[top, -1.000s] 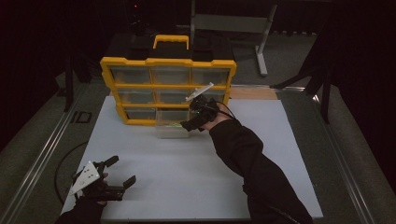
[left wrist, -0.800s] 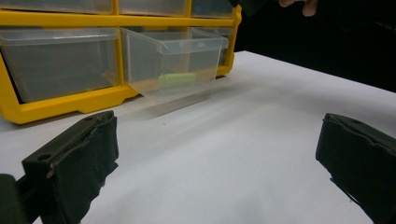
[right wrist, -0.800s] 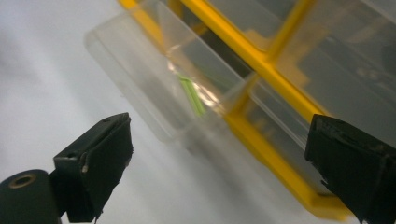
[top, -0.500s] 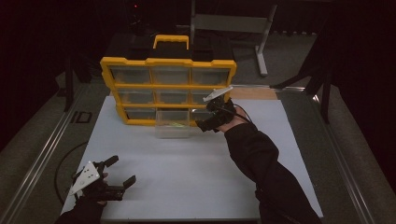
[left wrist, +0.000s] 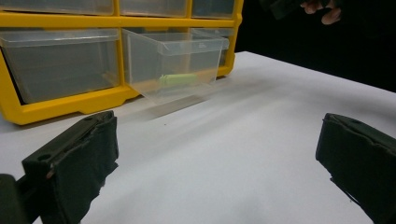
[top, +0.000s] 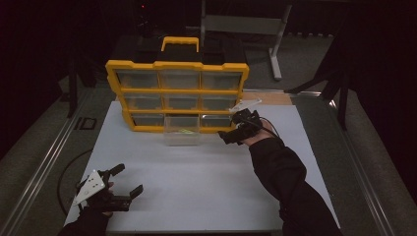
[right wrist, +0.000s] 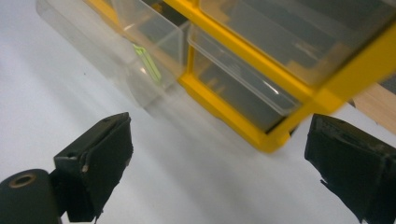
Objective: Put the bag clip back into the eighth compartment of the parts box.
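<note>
A yellow drawer cabinet (top: 177, 93) stands upright at the back of the white table (top: 196, 187). Its bottom middle clear drawer (top: 182, 136) is pulled out, with a small green piece (left wrist: 180, 78) lying inside; the same green piece (right wrist: 147, 60) shows in the right gripper view. My right gripper (top: 236, 132) hovers open just right of that drawer, near the cabinet's lower right corner (right wrist: 275, 135). My left gripper (top: 125, 182) rests open near the front left of the table, holding nothing.
A black toolbox with a yellow handle (top: 179, 44) sits behind the cabinet. A wooden board (top: 268, 97) lies at the cabinet's right. A metal stand (top: 275, 44) rises at the back. A cable (top: 69, 167) loops off the table's left edge.
My right gripper has drawn back to the right and toward me, away from the pulled-out drawer. The left gripper has stayed put.
</note>
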The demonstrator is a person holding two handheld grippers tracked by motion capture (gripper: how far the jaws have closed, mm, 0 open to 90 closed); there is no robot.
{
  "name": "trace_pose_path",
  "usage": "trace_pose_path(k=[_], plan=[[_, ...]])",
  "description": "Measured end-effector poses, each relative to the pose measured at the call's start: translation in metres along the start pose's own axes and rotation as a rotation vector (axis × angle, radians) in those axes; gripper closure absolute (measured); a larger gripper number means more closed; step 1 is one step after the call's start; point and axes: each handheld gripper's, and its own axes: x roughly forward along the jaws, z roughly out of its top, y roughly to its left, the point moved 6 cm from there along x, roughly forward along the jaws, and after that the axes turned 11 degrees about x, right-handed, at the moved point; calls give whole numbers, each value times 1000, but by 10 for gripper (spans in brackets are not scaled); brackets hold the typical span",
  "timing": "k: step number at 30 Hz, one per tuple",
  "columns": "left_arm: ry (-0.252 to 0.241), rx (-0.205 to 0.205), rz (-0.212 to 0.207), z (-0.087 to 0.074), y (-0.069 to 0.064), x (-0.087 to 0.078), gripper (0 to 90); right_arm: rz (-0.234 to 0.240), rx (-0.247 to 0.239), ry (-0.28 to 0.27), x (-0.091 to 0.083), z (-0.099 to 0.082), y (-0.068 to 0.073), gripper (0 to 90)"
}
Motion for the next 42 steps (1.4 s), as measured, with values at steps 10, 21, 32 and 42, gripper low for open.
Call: trace_pose_path(k=[10, 21, 32, 42], plan=[[-2, -1, -1, 0, 0, 0, 0, -14, 59, -25, -12, -28, -21, 76], [-3, -1, -1, 0, 0, 1, 0, -28, 89, -32, -23, -59, -33, 76], [-3, -2, -3, 0, 0, 1, 0, -37, 119, -47, -32, -96, -40, 76], [0, 2, -2, 0, 1, 1, 0, -45, 155, -60, -37, -133, -44, 76]])
